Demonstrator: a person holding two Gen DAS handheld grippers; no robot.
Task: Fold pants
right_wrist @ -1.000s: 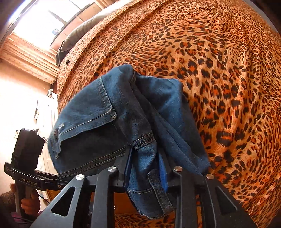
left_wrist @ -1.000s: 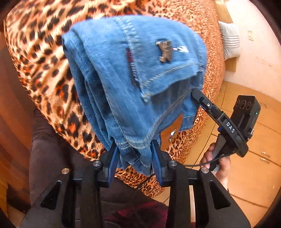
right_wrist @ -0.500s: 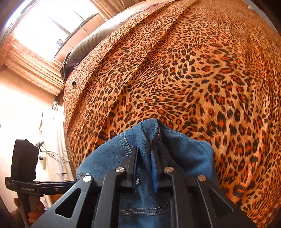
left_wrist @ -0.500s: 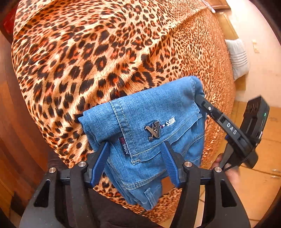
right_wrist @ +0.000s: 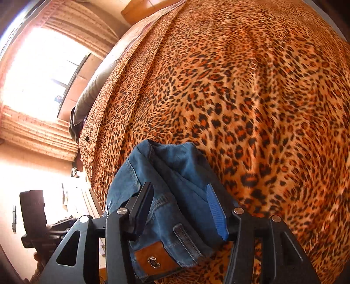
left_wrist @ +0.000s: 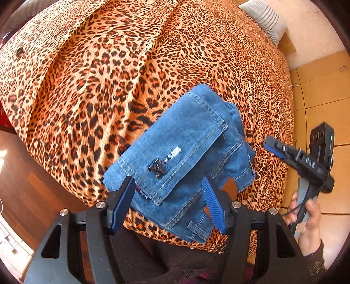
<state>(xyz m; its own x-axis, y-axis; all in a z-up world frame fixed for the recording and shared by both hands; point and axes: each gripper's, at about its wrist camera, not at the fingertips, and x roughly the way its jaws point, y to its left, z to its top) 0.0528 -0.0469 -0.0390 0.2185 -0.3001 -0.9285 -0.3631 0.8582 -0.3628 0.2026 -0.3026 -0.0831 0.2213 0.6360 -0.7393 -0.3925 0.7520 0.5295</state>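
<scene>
A pair of blue jeans point(left_wrist: 183, 157) lies folded into a small bundle on the leopard-print bed cover point(left_wrist: 109, 76), near the bed's front edge, back pocket with a metal emblem facing up. My left gripper point(left_wrist: 168, 203) is open, its blue-padded fingers spread just above the bundle's near edge. My right gripper point(right_wrist: 179, 209) is open over the same jeans point(right_wrist: 170, 174), fingers either side of the waistband with its brown leather patch. In the left wrist view the right gripper point(left_wrist: 273, 146) shows at the right, held off the bundle.
The bed cover point(right_wrist: 240, 98) fills most of both views. A striped pillow point(left_wrist: 264, 17) lies at the far corner. Wooden floor point(left_wrist: 323, 109) is to the right, dark wood floor to the left. A bright window point(right_wrist: 43, 72) and a dark cushion point(right_wrist: 87, 104) are beyond the bed.
The folded jeans were carried down and laid on the bed. Both grippers opened and let go. The right gripper drew back from the bundle.
</scene>
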